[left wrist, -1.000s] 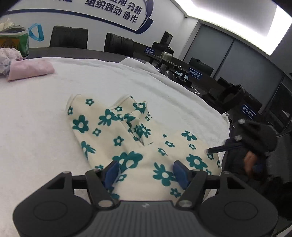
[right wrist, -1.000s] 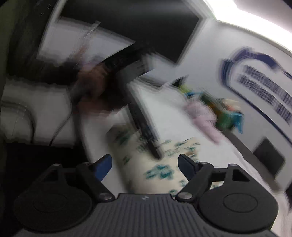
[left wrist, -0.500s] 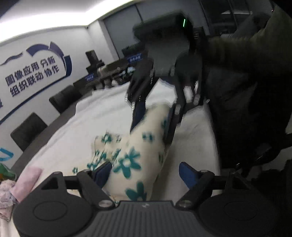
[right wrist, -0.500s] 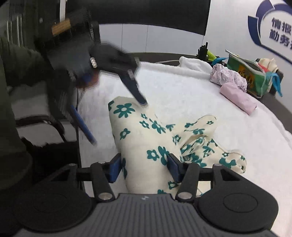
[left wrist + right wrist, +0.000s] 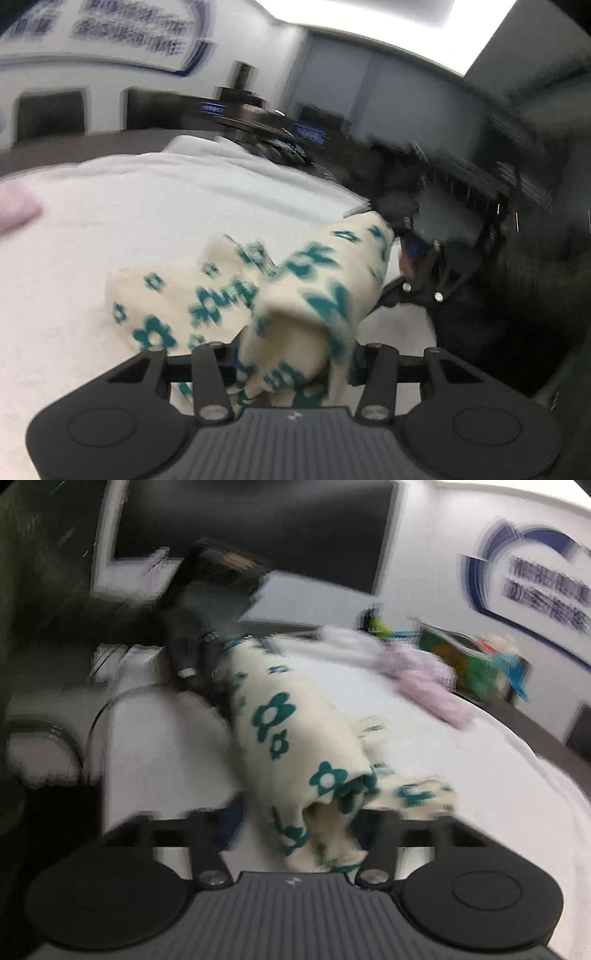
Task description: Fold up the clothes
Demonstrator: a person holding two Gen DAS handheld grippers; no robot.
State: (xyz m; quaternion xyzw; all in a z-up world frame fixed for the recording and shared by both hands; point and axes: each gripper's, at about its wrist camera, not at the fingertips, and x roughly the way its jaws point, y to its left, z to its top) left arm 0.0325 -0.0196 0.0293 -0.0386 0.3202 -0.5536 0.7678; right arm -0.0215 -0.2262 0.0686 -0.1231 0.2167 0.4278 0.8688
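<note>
The garment (image 5: 221, 306) is soft cream cloth printed with teal flowers, bunched into a thick roll and lifted partly off the surface (image 5: 147, 206), with its loose end trailing on the white, towel-like cover. The left gripper (image 5: 293, 360) is clenched on one bunched end of it, cloth filling the gap between its black fingers with blue pads. In the right wrist view the same garment (image 5: 280, 731) stretches as a rounded tube from the right gripper (image 5: 299, 834), which grips the near end, up to the other gripper at the far end.

A pale pink folded cloth (image 5: 432, 690) lies further back on the surface (image 5: 480, 775), next to a green bag (image 5: 469, 664) with blue handles. The wall sign (image 5: 535, 590) carries blue lettering inside a curved blue outline; motion blur makes the characters unreadable in both views.
</note>
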